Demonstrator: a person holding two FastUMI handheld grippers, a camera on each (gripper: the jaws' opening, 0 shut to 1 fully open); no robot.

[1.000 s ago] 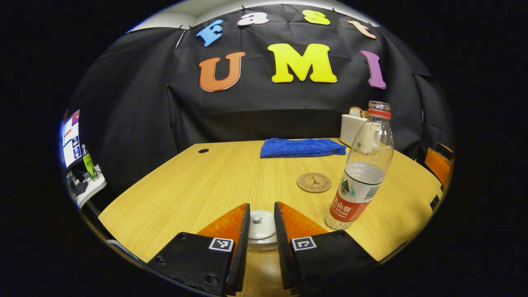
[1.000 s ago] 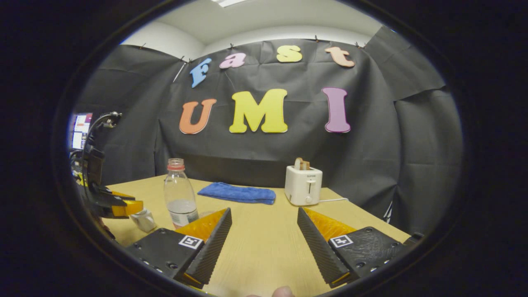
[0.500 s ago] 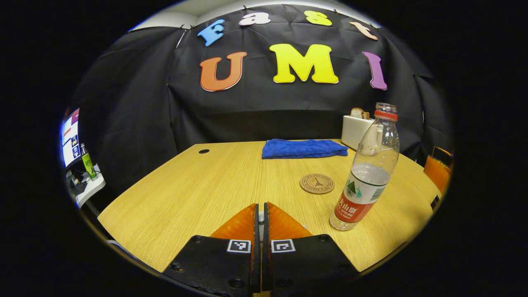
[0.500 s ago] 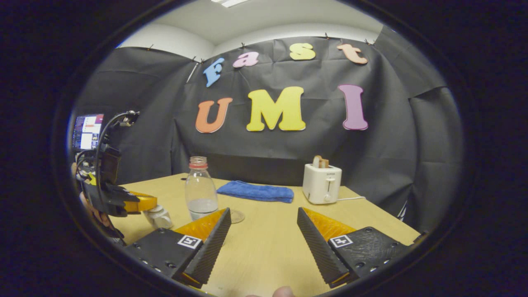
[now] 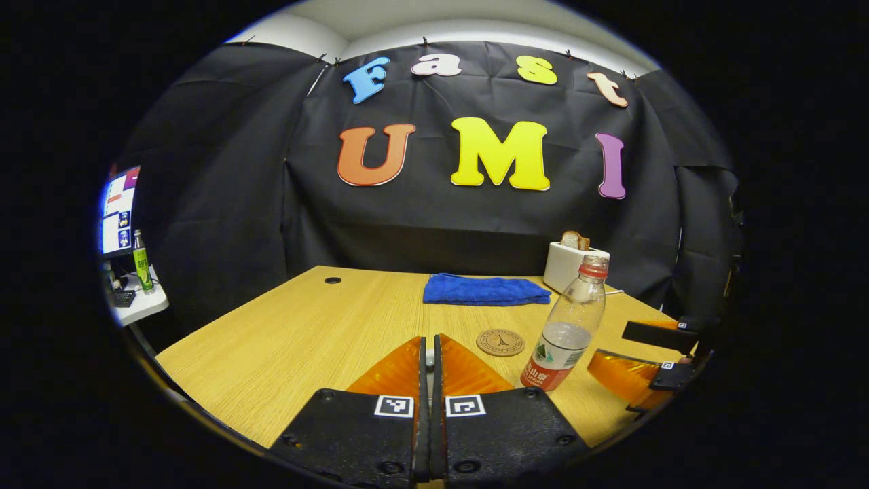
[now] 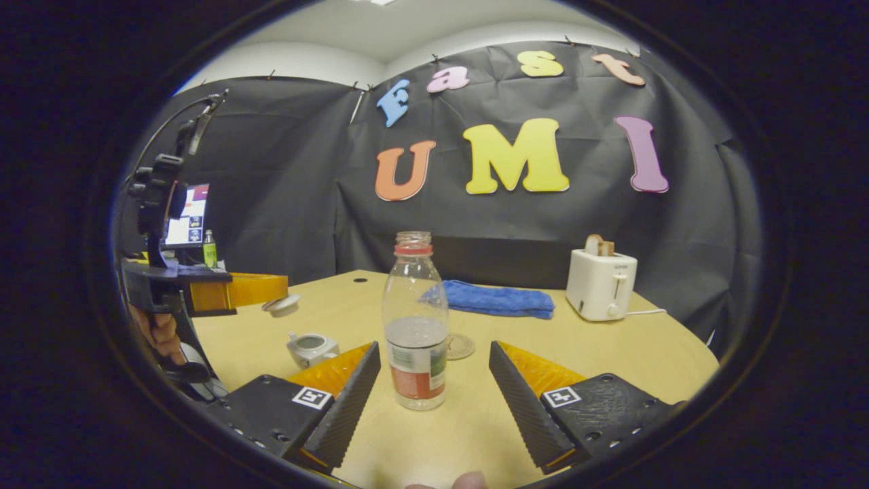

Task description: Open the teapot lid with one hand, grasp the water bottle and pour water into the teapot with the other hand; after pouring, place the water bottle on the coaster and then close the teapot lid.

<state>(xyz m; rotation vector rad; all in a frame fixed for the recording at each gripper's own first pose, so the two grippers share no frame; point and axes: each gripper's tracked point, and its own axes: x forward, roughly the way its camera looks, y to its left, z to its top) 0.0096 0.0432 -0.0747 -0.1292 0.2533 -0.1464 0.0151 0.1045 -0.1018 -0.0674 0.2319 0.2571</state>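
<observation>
Left tool (image 6: 271, 291) is pinching the teapot lid (image 6: 282, 305), holding it above the open teapot (image 6: 311, 348) near the worktop's (image 6: 631, 353) left edge. Right tool (image 6: 434, 387) is gaping wide around the water bottle (image 6: 415, 326); next, closing on it.

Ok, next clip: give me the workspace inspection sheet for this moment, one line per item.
Surface: wooden table, dry as far as visible.
Job's things: water bottle upright, uncapped, partly full; teapot open; lid lifted clear above it; coaster bare.
Clutter: blue cloth; toaster with bread in its slot.
Grippers: left tongs shut on lid, held up; right tongs open, bottle between the fingers, untouched.
Cables: toaster cord on table.
Surroundings: monitor, green bottle on side shelf.
</observation>
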